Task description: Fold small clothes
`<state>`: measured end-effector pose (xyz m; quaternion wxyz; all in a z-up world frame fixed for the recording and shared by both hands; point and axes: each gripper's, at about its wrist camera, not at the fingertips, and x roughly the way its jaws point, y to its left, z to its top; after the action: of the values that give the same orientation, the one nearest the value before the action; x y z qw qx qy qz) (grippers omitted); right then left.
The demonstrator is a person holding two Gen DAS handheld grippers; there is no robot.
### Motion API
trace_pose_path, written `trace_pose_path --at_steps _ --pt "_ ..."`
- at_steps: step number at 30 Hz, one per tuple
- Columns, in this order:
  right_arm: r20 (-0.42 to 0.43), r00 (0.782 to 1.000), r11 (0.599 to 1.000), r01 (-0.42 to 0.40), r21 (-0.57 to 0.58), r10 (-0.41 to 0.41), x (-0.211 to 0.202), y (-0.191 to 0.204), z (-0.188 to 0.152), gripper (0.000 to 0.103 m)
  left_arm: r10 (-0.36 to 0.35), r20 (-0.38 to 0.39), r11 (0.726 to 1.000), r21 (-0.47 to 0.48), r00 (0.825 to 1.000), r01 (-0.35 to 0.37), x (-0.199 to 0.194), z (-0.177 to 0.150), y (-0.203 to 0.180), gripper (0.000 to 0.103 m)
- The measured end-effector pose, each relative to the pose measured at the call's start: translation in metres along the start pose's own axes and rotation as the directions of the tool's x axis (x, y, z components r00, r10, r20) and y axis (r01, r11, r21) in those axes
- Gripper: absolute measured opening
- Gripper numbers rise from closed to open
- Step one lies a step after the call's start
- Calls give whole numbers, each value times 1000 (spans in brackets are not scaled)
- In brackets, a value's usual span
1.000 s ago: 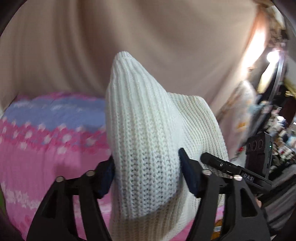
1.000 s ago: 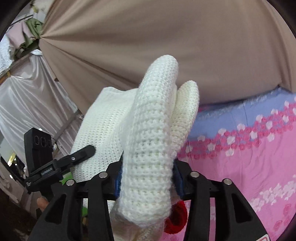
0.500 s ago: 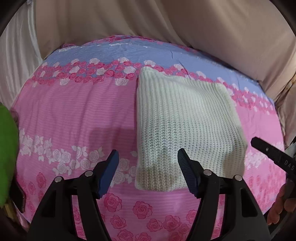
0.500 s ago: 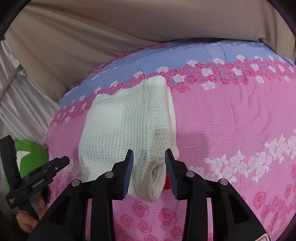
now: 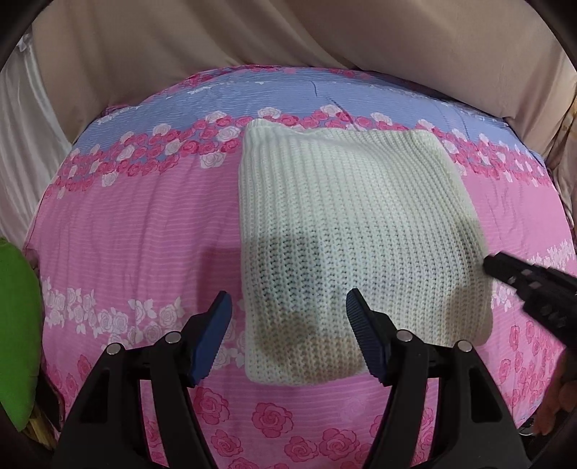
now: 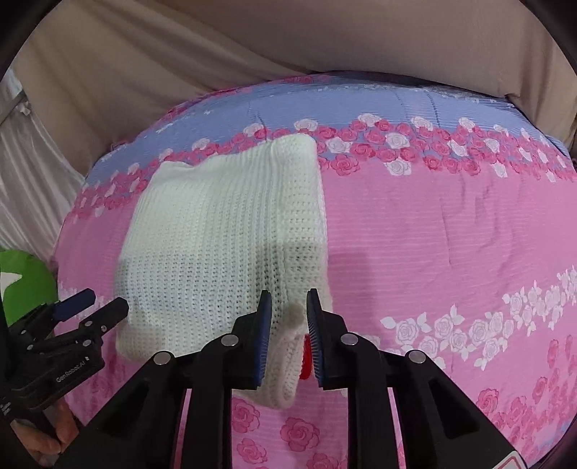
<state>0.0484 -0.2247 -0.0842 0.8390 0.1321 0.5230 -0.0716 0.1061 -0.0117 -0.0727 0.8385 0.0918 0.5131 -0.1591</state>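
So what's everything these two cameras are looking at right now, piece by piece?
Knitted garment: one, cream white, folded flat on the bedspread, its near right corner between the right tongs' pads.
Red patch: one, peeking from under that corner; cannot tell what it is.
Bedspread: one, pink with rose bands and a blue strip at the far edge, under everything.
Curtain: beige cloth, behind the bed.
Green object: one, bright green, at the left edge; cannot tell what.
Left tongs: black with blue pads, open, above the garment's near left corner.
Right tongs: black with blue pads, closing around the garment's corner.
Person's hand: holding the left tongs' handle.
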Motion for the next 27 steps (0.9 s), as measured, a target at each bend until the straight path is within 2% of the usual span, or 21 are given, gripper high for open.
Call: trace_pose_path --at_steps 2,4,8,12,14,17,22,27 --pt "-61 997 998 56 -25 -57 27 -2 -9 20 11 -4 1000 6 1000 -11 2 -1 -3 64" --pt "-55 997 998 56 -8 -56 26 -2 -12 22 28 2 1000 13 1000 -28 2 -3 -5 64" --pt "24 999 999 21 47 -22 -17 4 -9 22 65 36 998 10 997 -65 -3 -5 -6 66" --pt "107 994 996 20 86 -30 -51 15 -15 25 80 76 997 -17 994 -79 -12 -7 -6 71" --pt "139 989 996 42 80 -53 -58 24 -21 26 115 114 993 -15 987 -114 -18 -9 -8 83" --pt "164 983 996 68 66 -78 -63 34 -31 36 167 181 986 -23 969 -165 -28 -12 -13 88" --pt "170 982 996 79 39 -84 -62 43 -36 37 153 203 987 -73 967 -141 -35 -14 -15 88" --pt "187 978 996 93 10 -93 -65 54 -39 40 159 215 987 -67 963 -148 -40 -16 -21 89"
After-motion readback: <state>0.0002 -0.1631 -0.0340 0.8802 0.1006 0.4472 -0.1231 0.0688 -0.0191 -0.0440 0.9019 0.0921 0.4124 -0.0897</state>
